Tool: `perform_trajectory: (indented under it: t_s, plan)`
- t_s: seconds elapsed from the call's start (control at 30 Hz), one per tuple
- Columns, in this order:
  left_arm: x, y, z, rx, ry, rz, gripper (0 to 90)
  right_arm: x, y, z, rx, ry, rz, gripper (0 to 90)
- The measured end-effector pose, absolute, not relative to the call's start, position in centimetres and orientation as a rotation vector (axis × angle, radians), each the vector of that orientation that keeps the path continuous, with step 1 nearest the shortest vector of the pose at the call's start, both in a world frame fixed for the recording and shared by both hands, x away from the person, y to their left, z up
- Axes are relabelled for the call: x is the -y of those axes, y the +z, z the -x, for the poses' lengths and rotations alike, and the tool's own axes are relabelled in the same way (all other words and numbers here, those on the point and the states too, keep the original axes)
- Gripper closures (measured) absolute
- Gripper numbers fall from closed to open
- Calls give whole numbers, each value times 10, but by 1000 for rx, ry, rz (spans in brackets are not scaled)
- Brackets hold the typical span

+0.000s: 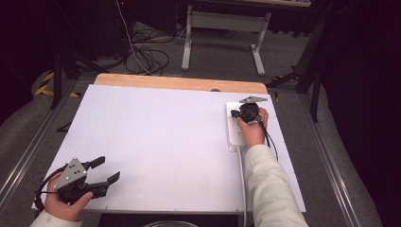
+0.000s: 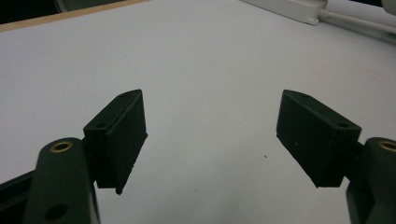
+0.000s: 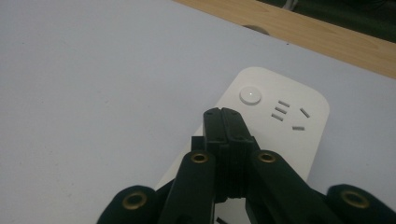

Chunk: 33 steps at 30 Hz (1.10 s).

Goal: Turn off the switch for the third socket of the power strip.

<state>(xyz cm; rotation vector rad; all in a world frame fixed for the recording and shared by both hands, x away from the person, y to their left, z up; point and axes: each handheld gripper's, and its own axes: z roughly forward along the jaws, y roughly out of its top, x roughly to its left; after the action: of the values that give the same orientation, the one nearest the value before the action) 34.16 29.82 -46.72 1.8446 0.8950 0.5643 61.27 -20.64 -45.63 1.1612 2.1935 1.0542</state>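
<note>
A white power strip [image 1: 234, 127] lies at the far right of the white table top, its cord running toward the front edge. In the right gripper view the power strip [image 3: 299, 121] shows a round button [image 3: 251, 95] and socket slots [image 3: 289, 114]. My right gripper [image 3: 223, 122] is shut with nothing between its pads, hovering over the strip just short of the button. From above, the right gripper [image 1: 235, 113] sits over the strip's far end. My left gripper [image 1: 105, 170] rests near the front left corner, open and empty; its jaws stand wide apart over bare board [image 2: 210, 135].
The white board [image 1: 165, 142] lies on a wooden table whose far edge [image 1: 179, 82] shows. Beyond it are a floor with cables [image 1: 146, 56] and a table frame [image 1: 222, 28]. The strip's cord [image 1: 242, 179] runs off the front edge.
</note>
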Motion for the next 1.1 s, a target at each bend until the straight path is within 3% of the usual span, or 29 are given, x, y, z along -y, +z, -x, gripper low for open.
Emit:
perform_trajectory:
  t_s: [1.1]
  plan:
    - [-297,-468,-342,-889,558,-1852,237,201,-462,-616,-2200,986,-1125,900]
